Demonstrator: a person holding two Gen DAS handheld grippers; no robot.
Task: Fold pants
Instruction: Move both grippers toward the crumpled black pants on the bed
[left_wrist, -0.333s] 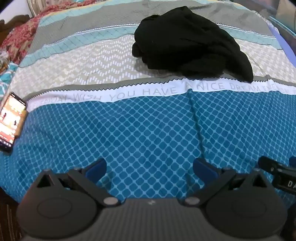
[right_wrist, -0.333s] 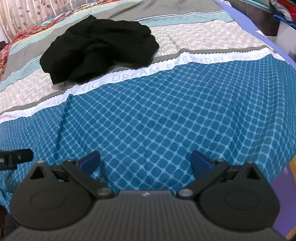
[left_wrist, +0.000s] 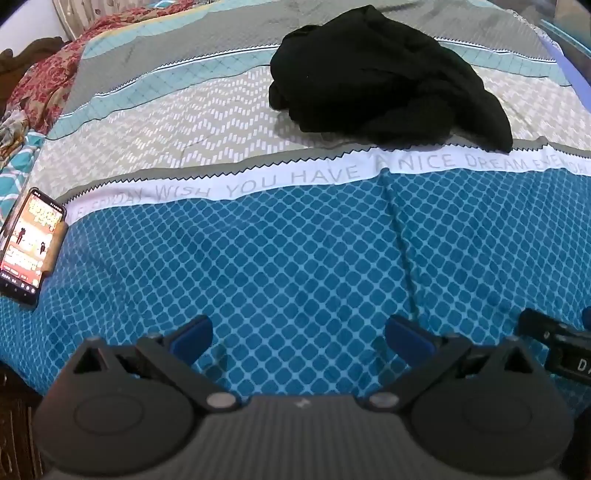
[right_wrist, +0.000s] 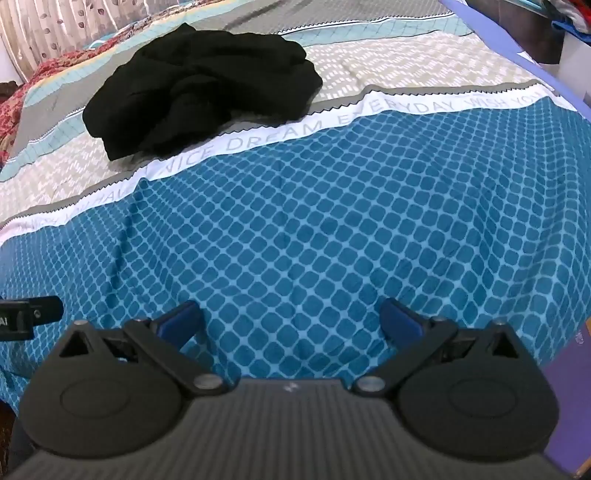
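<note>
Black pants (left_wrist: 380, 74) lie crumpled in a heap on the grey and beige bands of the bedspread, far ahead; in the right wrist view the same pants (right_wrist: 207, 85) sit up and to the left. My left gripper (left_wrist: 297, 334) hovers open over the blue diamond-patterned part of the bed, nothing between its blue pads. My right gripper (right_wrist: 290, 319) is also open and empty above the same blue area. Both are well short of the pants. A corner of the right gripper's body (left_wrist: 554, 343) shows at the left view's right edge.
A phone (left_wrist: 31, 247) with a lit screen lies at the bed's left edge. Red patterned fabric (left_wrist: 48, 81) is bunched at the far left corner. A white text band (left_wrist: 332, 173) crosses the bedspread. A purple surface (right_wrist: 574, 398) and shelves with clutter (right_wrist: 565, 22) flank the right side.
Both grippers have barely shifted; the pants sit slightly lower and closer in the views. Both stay open.
</note>
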